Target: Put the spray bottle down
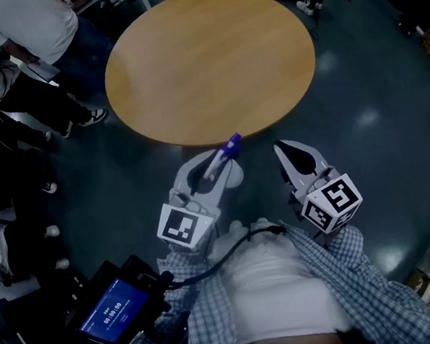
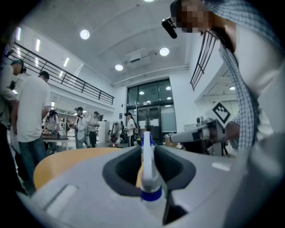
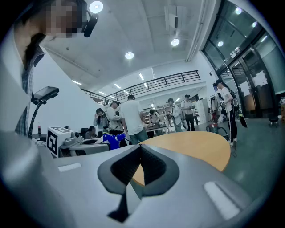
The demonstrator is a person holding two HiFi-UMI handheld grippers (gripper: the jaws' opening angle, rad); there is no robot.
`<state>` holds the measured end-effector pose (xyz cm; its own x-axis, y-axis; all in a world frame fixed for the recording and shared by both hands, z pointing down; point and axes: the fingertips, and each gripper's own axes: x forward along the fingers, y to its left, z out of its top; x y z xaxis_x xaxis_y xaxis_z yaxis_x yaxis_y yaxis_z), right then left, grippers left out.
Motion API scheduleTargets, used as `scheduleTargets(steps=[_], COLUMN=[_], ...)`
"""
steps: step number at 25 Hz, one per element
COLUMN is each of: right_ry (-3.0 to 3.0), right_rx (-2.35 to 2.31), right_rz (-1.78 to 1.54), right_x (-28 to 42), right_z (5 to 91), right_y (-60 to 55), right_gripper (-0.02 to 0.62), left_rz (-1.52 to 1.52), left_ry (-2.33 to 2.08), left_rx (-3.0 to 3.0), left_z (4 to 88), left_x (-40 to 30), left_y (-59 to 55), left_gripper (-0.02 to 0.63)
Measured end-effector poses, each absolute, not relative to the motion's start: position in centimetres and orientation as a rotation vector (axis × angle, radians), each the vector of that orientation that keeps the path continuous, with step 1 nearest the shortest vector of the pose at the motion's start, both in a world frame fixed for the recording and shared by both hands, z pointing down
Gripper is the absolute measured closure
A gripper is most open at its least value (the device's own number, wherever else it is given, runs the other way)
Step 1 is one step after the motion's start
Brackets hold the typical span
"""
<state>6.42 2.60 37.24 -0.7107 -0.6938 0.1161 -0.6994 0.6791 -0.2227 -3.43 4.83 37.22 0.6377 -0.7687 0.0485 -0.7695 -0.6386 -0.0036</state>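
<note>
Round and bare, the wooden table [image 1: 211, 61] fills the head view. At its near edge the left hand-held gripper [image 1: 216, 167] carries the spray bottle [image 1: 226, 149], with the right hand-held gripper [image 1: 283, 151] alongside. Left gripper view: the jaws are clamped on the bottle's neck (nozzle pointing ahead). Right gripper view: the jaws are together with nothing between them. Carrying looks like the step in hand. The next move, I judge, calls for reaching over the tabletop, lowering until the bottle rests, then releasing.

A white spray bottle [image 1: 222, 157] with a blue nozzle and collar is clamped in the left gripper [image 1: 213, 167]. Its nozzle is pointed forward
</note>
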Motion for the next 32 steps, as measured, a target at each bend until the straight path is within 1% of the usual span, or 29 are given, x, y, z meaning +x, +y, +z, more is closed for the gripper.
scheduleTargets(steps=[20,32], right_ry=[-2.884,-2.885], right_rx=[1.173,1.172], right_rz=[0.360,0.382], right_x=[6.9,11.2], right_z=[36.5,36.6], right_y=[2.9,5.0], right_gripper=[0.593,0.592], left_rz=[0.062,0.062], left_ry=[-1.363,-1.494], left_rx=[2.832,2.812], left_z=[36.5,35.0], left_x=[-3.2,-2.1], left_y=[5.1,6.2], left_gripper=[0.517,0.517])
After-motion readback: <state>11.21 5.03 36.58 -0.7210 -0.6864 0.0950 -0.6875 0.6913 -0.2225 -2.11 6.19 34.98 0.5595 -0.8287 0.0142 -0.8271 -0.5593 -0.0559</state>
